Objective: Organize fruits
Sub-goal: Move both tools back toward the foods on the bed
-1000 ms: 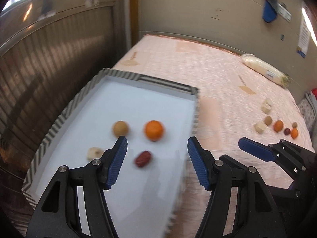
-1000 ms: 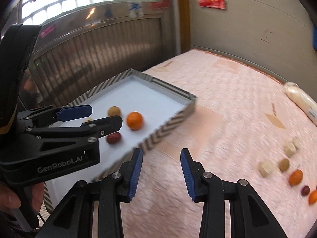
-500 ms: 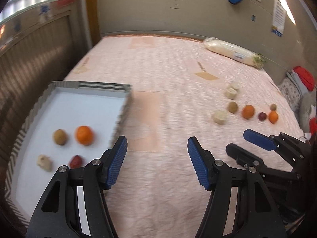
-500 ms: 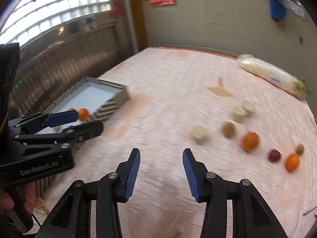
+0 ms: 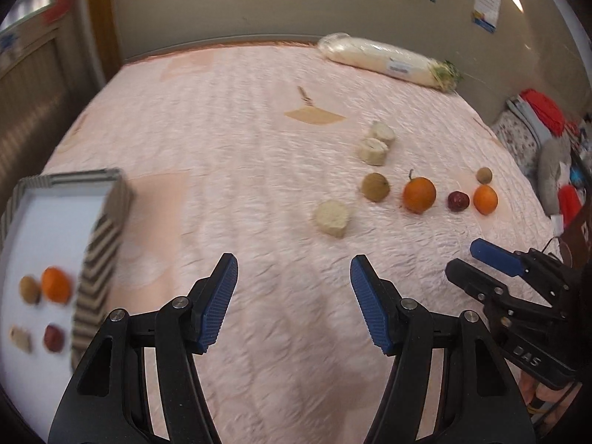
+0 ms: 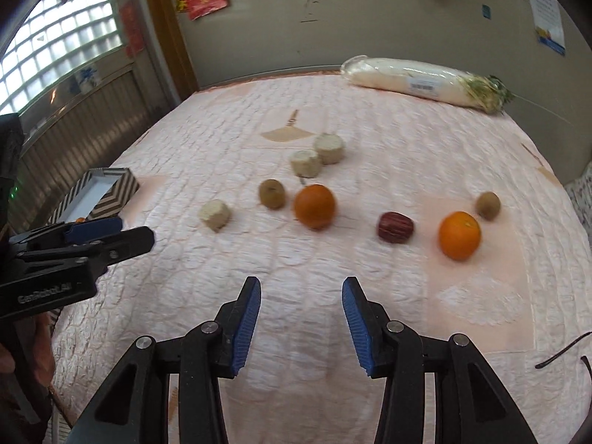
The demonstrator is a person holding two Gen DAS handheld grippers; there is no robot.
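Loose fruit lies on the pink quilt: a near orange [image 6: 314,206], a far orange [image 6: 459,235], a dark red date [image 6: 395,228], two brown kiwis [image 6: 272,194] [image 6: 488,205] and three pale cut chunks [image 6: 215,215] [image 6: 305,163] [image 6: 329,148]. The striped tray [image 5: 98,251] at the left holds an orange [image 5: 55,284], a kiwi, a date and a pale chunk. My left gripper [image 5: 294,296] is open and empty above the quilt, short of a pale chunk [image 5: 332,218]. My right gripper [image 6: 300,320] is open and empty, short of the near orange.
A wrapped white radish [image 6: 418,80] lies at the far edge of the bed by the wall. Clothes and bags [image 5: 544,129] pile up at the right side. A dark cable [image 6: 562,351] lies on the quilt at the right.
Both grippers swung right, away from the tray and toward the loose fruit, which is now nearer and more central. Both stayed open and empty.
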